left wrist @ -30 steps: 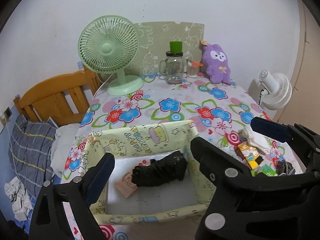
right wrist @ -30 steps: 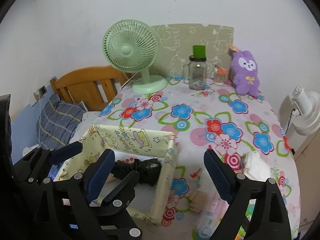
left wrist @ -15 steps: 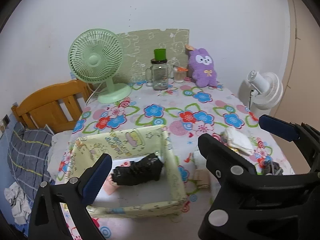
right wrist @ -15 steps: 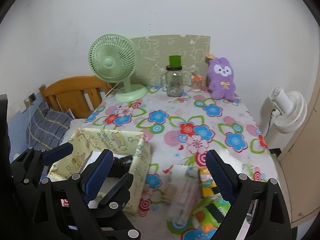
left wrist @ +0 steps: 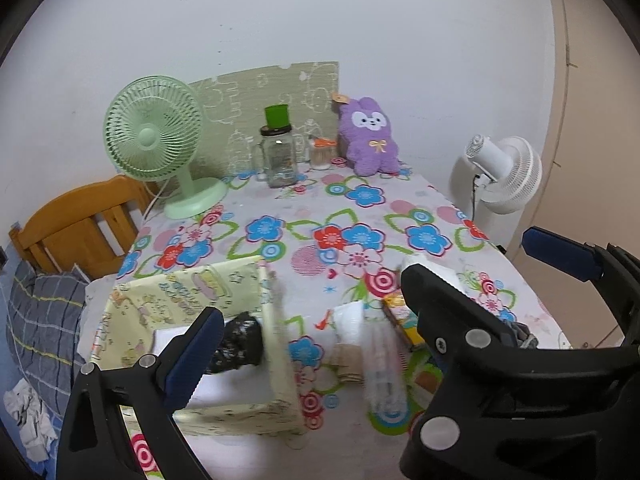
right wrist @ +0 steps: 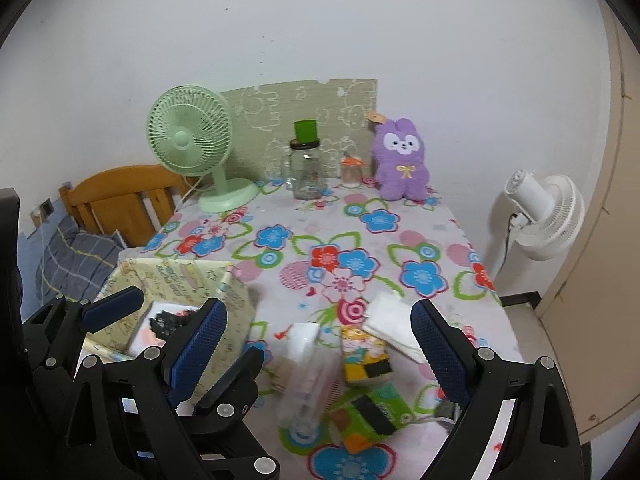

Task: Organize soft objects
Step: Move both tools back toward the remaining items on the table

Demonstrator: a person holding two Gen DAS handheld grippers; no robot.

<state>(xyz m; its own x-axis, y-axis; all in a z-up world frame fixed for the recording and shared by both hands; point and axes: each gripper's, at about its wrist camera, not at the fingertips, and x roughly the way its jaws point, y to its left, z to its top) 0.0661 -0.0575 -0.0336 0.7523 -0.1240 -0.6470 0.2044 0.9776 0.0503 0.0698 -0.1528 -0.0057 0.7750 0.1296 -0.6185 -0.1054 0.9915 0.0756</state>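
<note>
Both tongs over the flowered table (right wrist: pixel 352 236), nothing in hand.

Fabric bin (left wrist: pixel 280 344) at near left, black cloth (left wrist: pixel 240 344) already inside. Loose pile beside it: white cloth (right wrist: pixel 394 330), clear tube (right wrist: pixel 304 384), small packs (right wrist: pixel 366 356). White cloth looks light, limp, likely to sag; pinch a raised fold near its middle. Left gripper (left wrist: pixel 368 296) and right gripper (right wrist: pixel 320 344) both spread wide, empty.

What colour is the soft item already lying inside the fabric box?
Black; the soft item lies on the fabric box's white floor, clearest in the left wrist view.
</note>
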